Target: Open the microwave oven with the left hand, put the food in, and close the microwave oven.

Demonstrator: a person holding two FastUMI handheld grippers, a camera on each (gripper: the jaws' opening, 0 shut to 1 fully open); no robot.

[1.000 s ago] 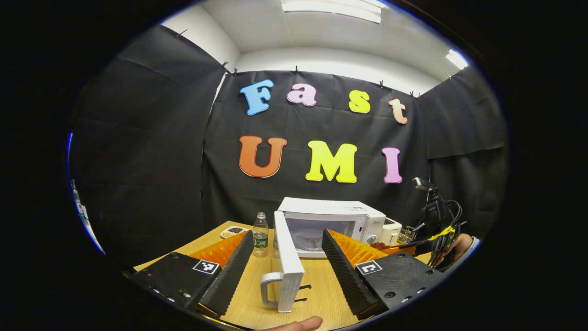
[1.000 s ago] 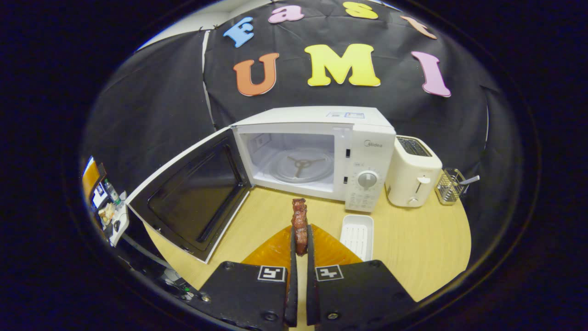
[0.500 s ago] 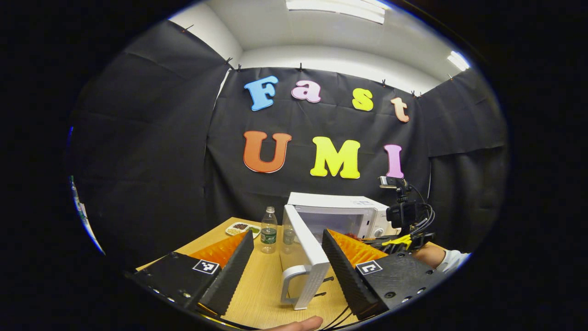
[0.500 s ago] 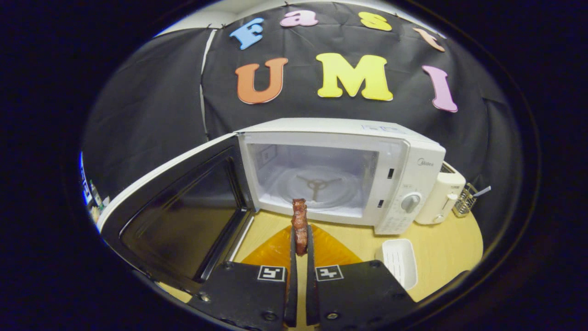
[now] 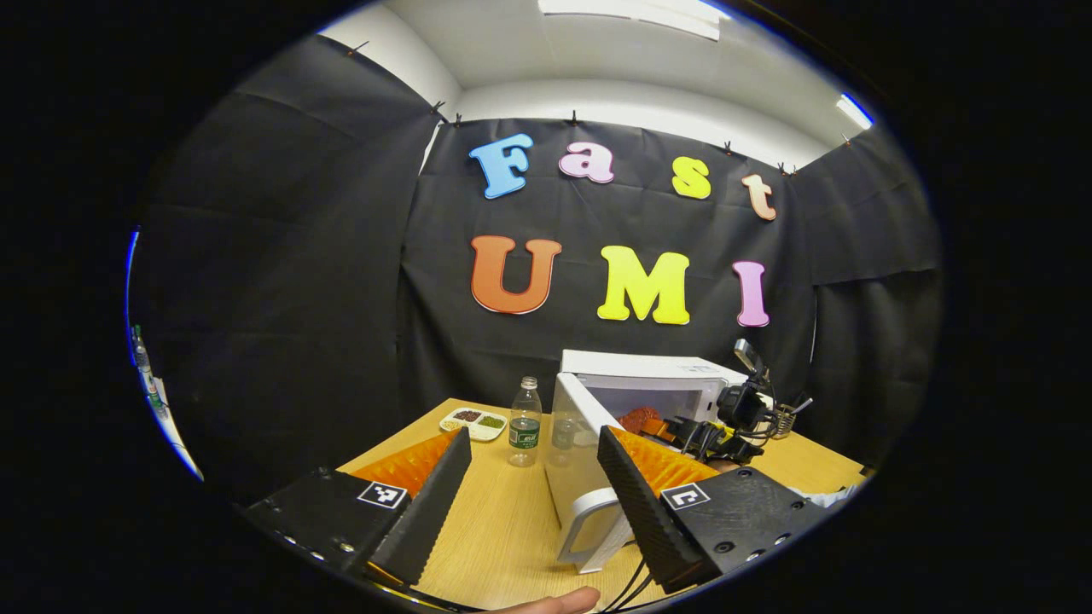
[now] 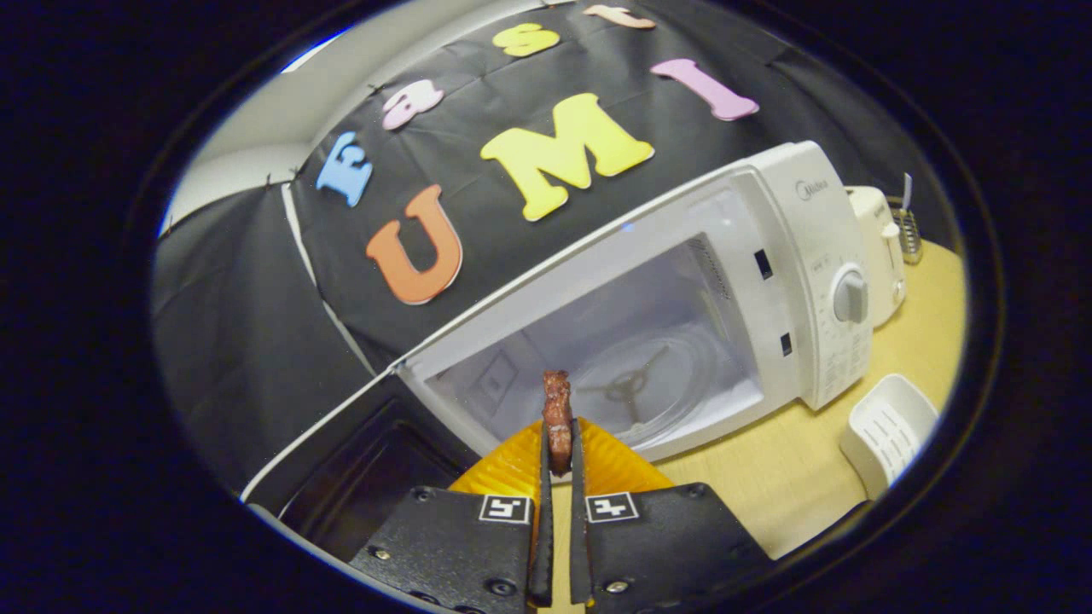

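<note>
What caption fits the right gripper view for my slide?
Right gripper pinches the food before the open microwave cavity.

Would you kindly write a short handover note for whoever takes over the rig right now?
Left gripper: open, holding nothing, back from the microwave door, near its handle.
Right gripper: shut on the piece of food, tilted, at the mouth of the microwave.
Done: door is open; the glass turntable inside is bare.
Left: set the food on the turntable, release, pull the right gripper out, then close the door with the left.
</note>
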